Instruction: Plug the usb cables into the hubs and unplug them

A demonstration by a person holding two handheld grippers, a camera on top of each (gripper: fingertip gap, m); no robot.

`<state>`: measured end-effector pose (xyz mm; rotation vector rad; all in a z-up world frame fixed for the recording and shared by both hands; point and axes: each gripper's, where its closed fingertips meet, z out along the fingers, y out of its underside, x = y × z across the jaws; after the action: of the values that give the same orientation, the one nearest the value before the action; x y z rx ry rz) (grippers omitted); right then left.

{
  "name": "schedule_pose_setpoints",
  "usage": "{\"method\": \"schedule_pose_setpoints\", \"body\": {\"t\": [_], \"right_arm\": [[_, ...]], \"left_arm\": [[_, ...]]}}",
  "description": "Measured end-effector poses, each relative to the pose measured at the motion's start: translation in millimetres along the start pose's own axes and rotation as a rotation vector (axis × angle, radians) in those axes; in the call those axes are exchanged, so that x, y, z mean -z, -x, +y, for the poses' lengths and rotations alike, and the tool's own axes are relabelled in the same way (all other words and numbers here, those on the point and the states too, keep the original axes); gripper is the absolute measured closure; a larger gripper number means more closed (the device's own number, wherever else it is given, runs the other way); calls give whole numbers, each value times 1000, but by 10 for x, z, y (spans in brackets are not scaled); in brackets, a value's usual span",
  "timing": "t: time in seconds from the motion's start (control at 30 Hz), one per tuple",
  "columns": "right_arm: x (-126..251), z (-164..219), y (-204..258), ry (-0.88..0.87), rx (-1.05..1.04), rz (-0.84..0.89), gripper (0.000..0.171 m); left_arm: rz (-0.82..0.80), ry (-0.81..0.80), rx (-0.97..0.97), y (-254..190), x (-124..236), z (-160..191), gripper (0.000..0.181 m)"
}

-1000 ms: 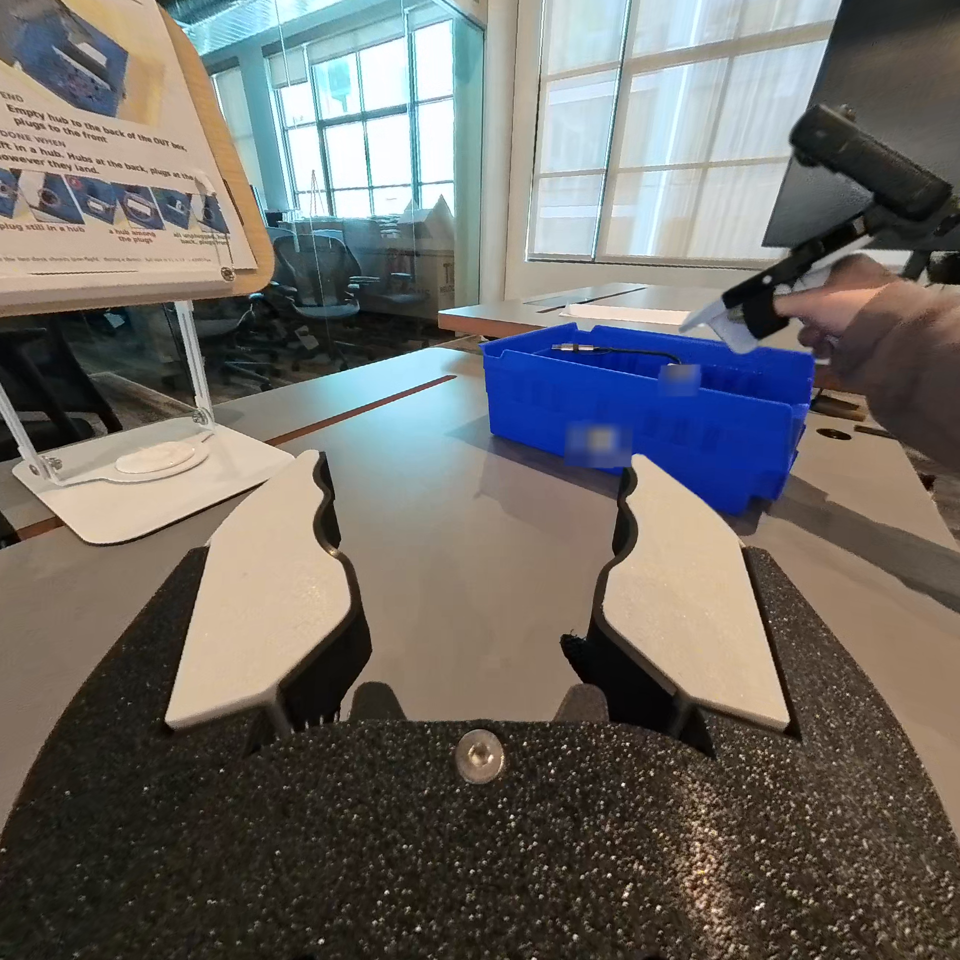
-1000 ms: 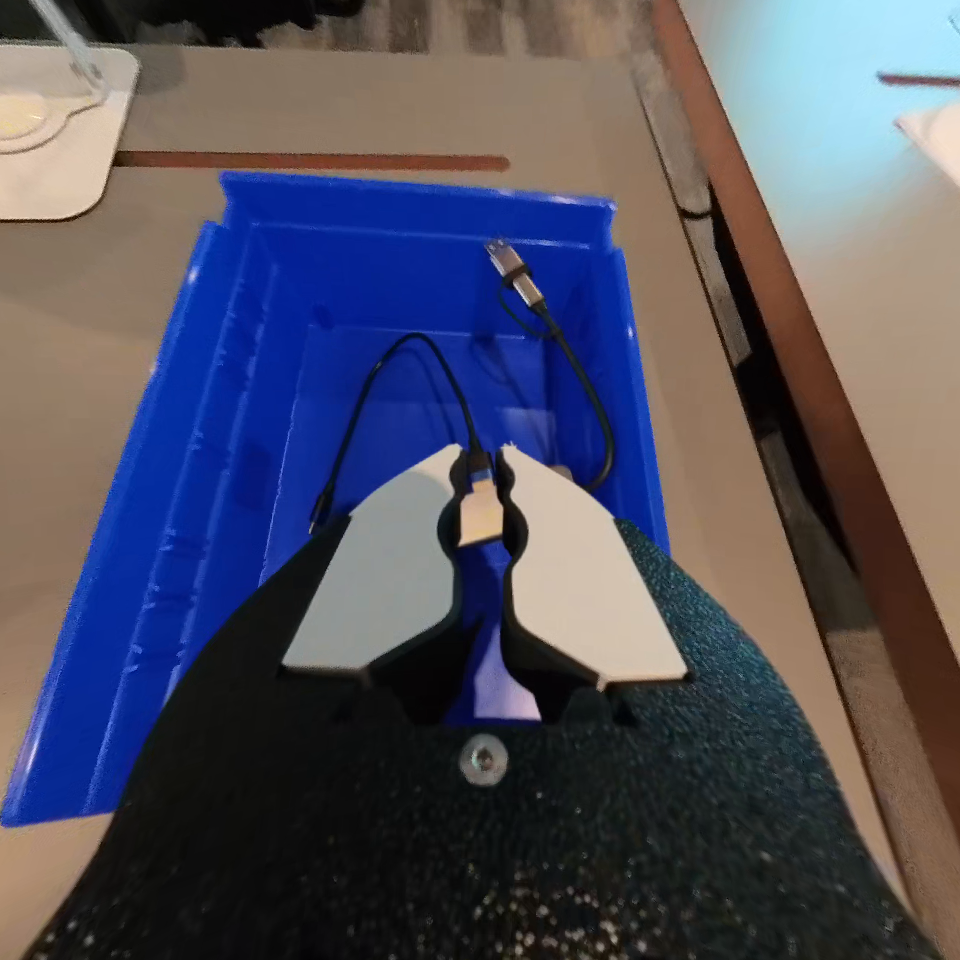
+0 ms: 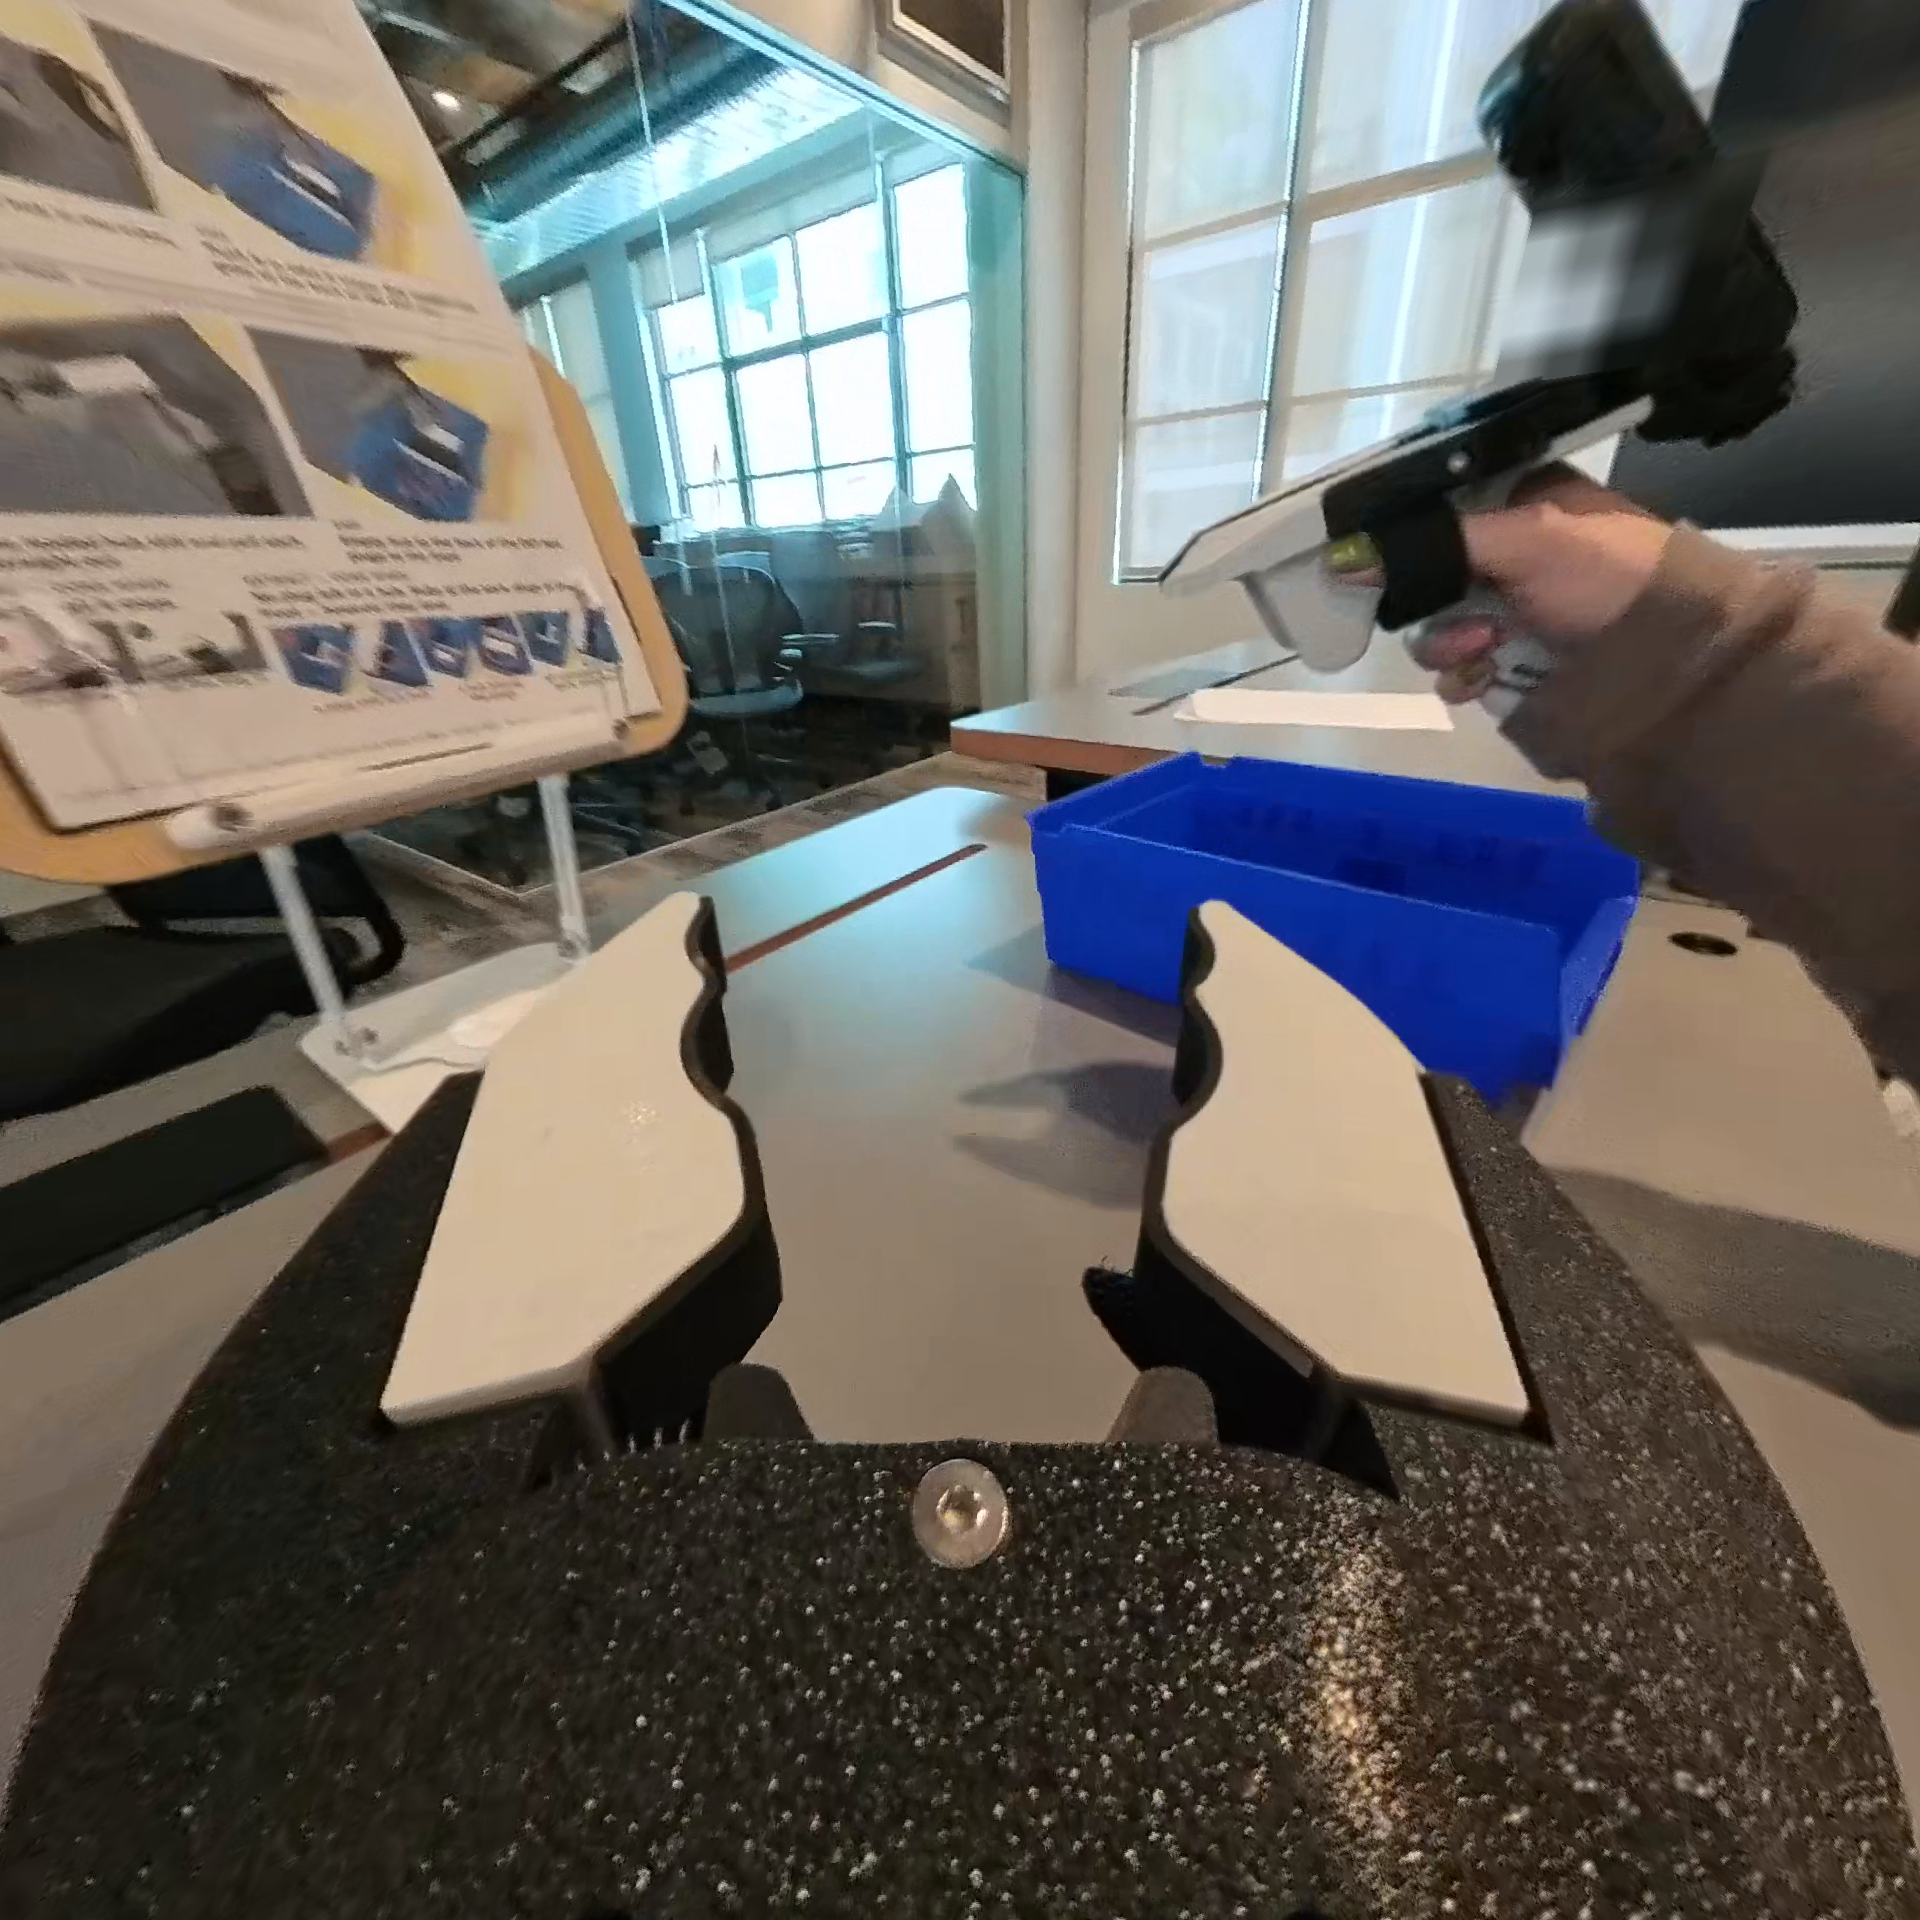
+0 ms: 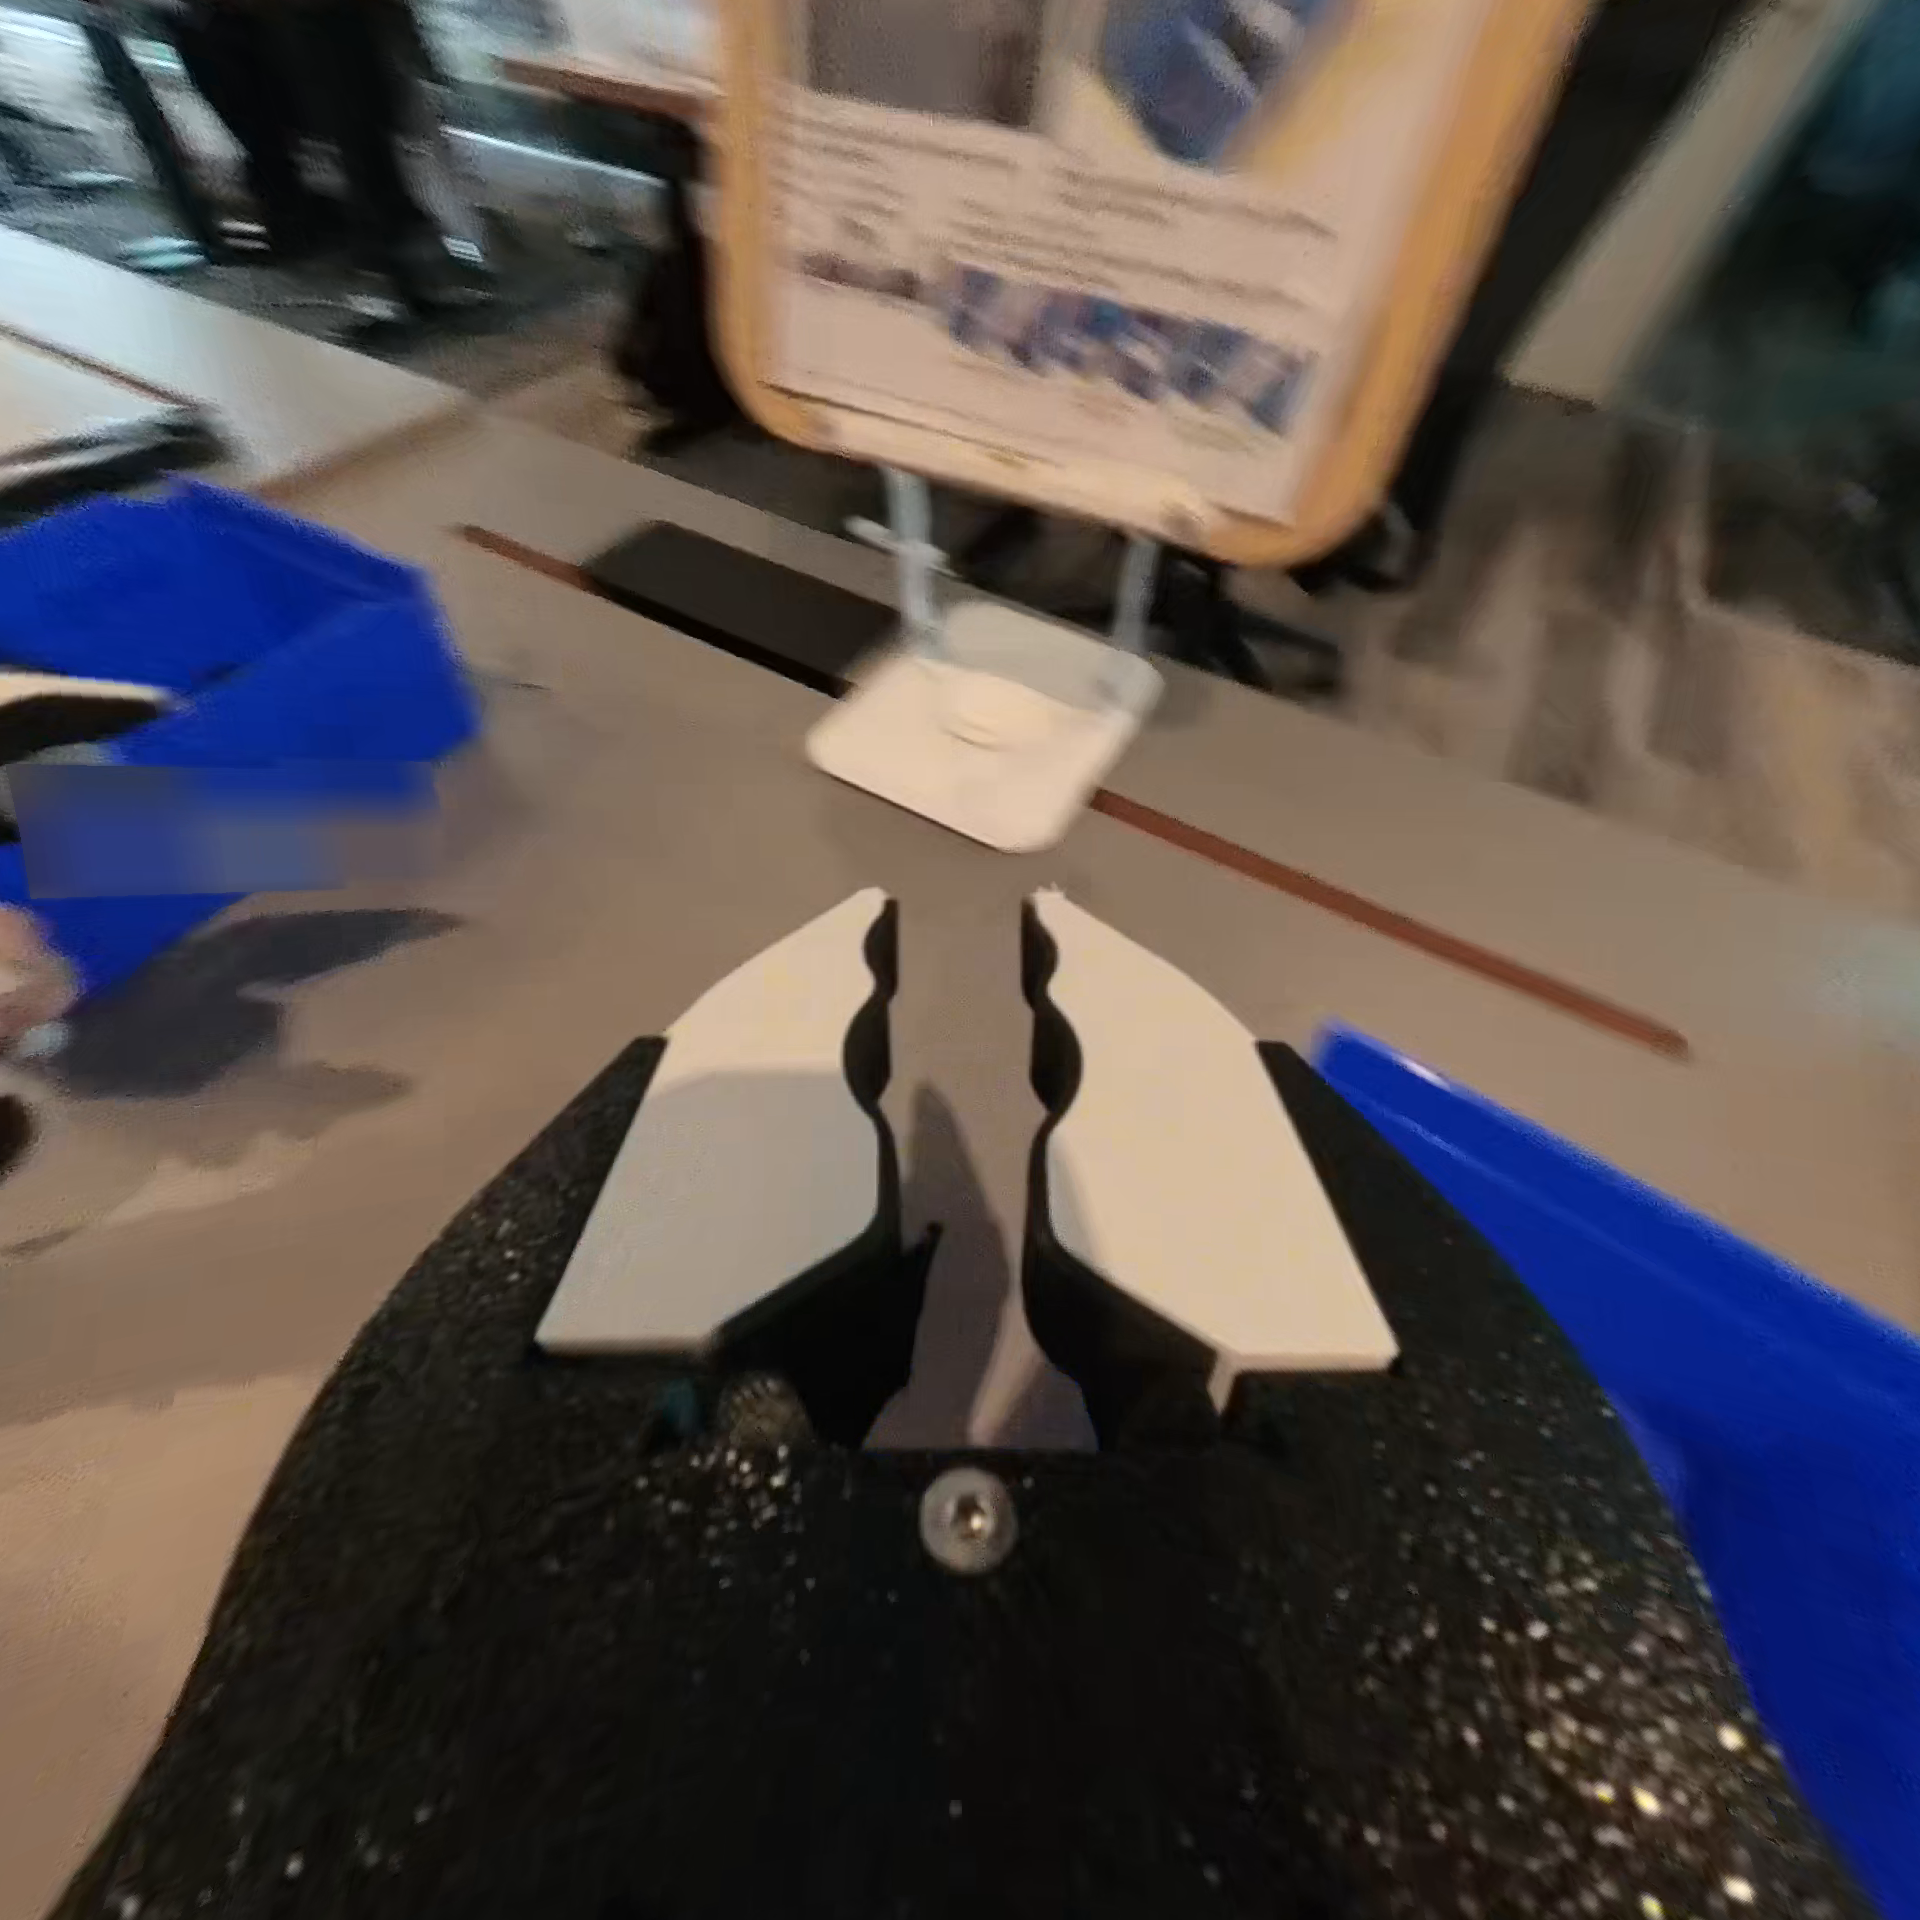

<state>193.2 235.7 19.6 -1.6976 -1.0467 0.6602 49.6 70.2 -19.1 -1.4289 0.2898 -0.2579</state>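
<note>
Only the left wrist view shows the right gripper from outside: a hand holds it in the air above and behind a blue bin, its white fingers side-on, so their gap cannot be read there. The right wrist view settles it (blurred as it is): the two white fingers stand a little apart with bare grey table between them and nothing pinched. In its own view, the left gripper has its jaws spread wide and empty, low over the same table.

No usb cable or hub can be made out in either view; the bin's inside is mostly hidden behind its near wall in the left wrist view, and what shows of it looks bare.

A second blue bin appears at the left edge of the right wrist view, while a blue edge runs just beside the right finger. Straight ahead stands an instruction board on a white base, seen also at the upper left of the left wrist view. A brown strip crosses the table behind the base. Windows and office chairs fill the room beyond.
</note>
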Motion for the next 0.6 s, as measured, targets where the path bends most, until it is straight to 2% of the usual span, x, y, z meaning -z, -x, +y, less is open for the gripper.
{"method": "schedule_pose_setpoints", "body": {"t": [0.17, 0.3, 0.47, 0.6], "right_arm": [[-372, -358, 1355, -69, 191, -342, 135], [-816, -387, 2253, -27, 325, -574, 134], [-1424, -364, 3124, 38, 414, -771, 138], [-1974, -323, 3630, 127, 451, -853, 138]], "left_arm": [[-114, 0, -43, 223, 624, -362, 102], [-301, 25, -101, 723, 1321, -582, 104], [-549, 126, -148, 1527, 2188, -705, 104], [-619, 126, -88, 1947, 2604, -685, 104]]}}
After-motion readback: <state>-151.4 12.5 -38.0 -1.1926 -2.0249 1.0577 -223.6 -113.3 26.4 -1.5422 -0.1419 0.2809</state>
